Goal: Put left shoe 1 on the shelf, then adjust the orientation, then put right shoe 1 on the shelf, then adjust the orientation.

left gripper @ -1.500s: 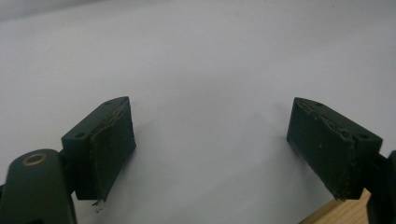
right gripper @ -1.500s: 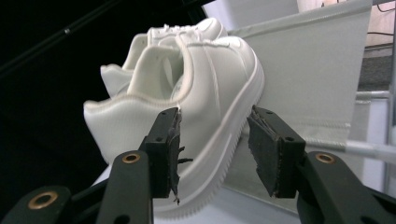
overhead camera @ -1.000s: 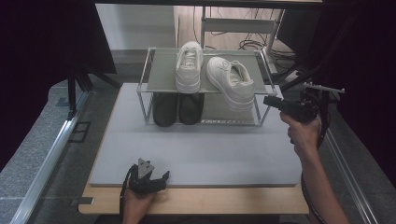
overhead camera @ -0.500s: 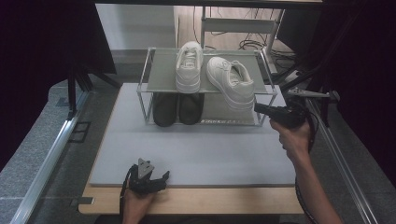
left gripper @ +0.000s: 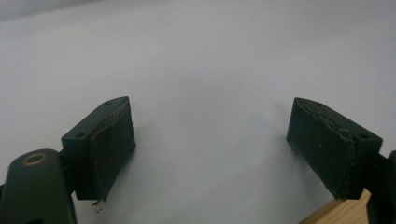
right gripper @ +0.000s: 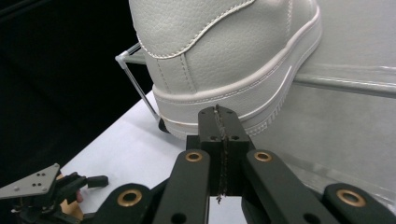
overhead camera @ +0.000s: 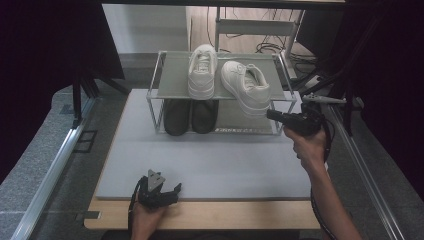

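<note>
High view: the left claw (overhead camera: 159, 189) rests spread wide on the grey surface (overhead camera: 210, 160), well in front of the two-level metal shoe rack (overhead camera: 165, 90). Two black shoes (overhead camera: 190, 116) sit below. The crooked white leather sneaker (overhead camera: 247, 86) has its heel overhanging the top shelf, just beyond the clenched, empty right claw (overhead camera: 272, 114).

A pale wooden table (overhead camera: 210, 220) carries a flat grey mat (overhead camera: 210, 165), on whose near edge the left gripper (overhead camera: 161, 189) rests with its fingers (left gripper: 112, 140) spread wide on the bare surface. At the far side of that mat stands a two-tier wire-framed rack with grey shelves (overhead camera: 175, 75). Its top shelf holds a pair of white leather sneakers (overhead camera: 202, 70), the heel of the angled one just beyond the right gripper (overhead camera: 274, 115) and its pressed-together fingers (right gripper: 210, 126), while a pair of black shoes (overhead camera: 190, 116) sits on the lower shelf, well off to the side of them.
</note>
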`<state>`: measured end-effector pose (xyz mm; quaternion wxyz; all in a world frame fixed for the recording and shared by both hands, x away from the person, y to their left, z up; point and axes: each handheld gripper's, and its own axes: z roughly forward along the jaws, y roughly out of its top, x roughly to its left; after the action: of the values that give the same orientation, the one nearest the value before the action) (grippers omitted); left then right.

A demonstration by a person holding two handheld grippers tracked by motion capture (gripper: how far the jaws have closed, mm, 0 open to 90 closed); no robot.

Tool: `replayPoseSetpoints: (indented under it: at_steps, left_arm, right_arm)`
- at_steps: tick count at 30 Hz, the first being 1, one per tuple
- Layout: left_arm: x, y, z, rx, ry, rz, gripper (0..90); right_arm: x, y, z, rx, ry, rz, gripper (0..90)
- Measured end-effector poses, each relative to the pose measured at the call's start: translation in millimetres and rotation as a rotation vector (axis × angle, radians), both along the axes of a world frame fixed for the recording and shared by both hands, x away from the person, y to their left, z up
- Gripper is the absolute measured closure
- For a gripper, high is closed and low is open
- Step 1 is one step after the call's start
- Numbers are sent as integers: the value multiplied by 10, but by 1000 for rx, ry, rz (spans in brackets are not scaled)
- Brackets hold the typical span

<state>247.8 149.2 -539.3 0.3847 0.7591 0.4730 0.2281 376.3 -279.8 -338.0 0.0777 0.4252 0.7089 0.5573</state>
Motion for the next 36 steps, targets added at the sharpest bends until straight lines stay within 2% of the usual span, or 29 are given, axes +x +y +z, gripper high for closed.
replayPoseSetpoints:
  at_steps: [10,36]
  left_arm:
    - [1,0,-1,-1,0,0,149]
    - [1,3,0,1,2,-2,148]
  right_arm:
    - [99,125,-22,2,4,7,898]
    - [232,244,-51,20,16,2,898]
